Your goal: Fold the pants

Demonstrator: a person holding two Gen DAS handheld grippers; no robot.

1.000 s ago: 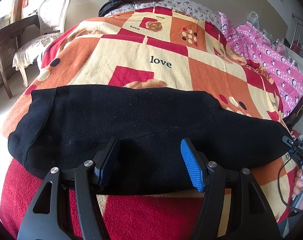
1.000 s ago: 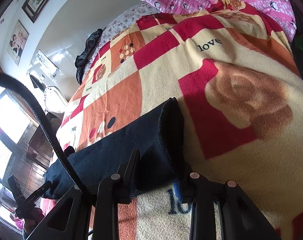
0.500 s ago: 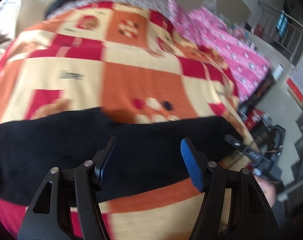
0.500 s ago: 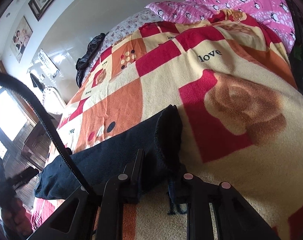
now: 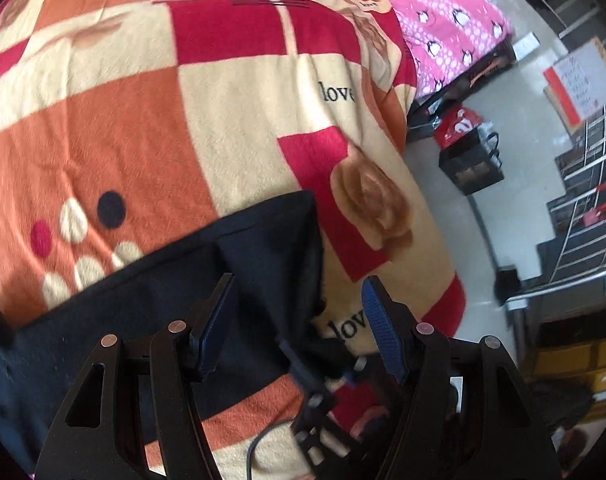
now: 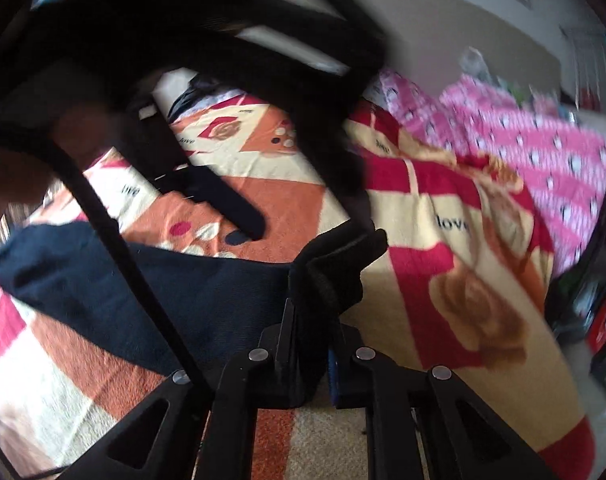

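My left gripper (image 5: 299,320) hangs over the blanket (image 5: 123,120) with its jaws standing wide and nothing pinched between them; below and between the blue pads (image 5: 379,328) I see the end of the black pants (image 5: 263,248), lying flat across the orange and cream squares of the blanket, their cuff end near a printed rose; my other tool shows dimly under me at that same end, blurred; off to the side the floor holds a black bag (image 5: 473,164) and a red one beside it, and a pink spotted cover (image 5: 443,20) lies past the blanket's far edge. My right gripper (image 6: 313,344) is closing its jaws narrowly on the pants (image 6: 207,292); the bunched cuff sits pressed between the pads and bulges just above them, while the rest of the leg stretches away across the blanket (image 6: 423,240); a dark cable (image 6: 115,240) crosses the view, and the left tool looms black and blurred overhead.
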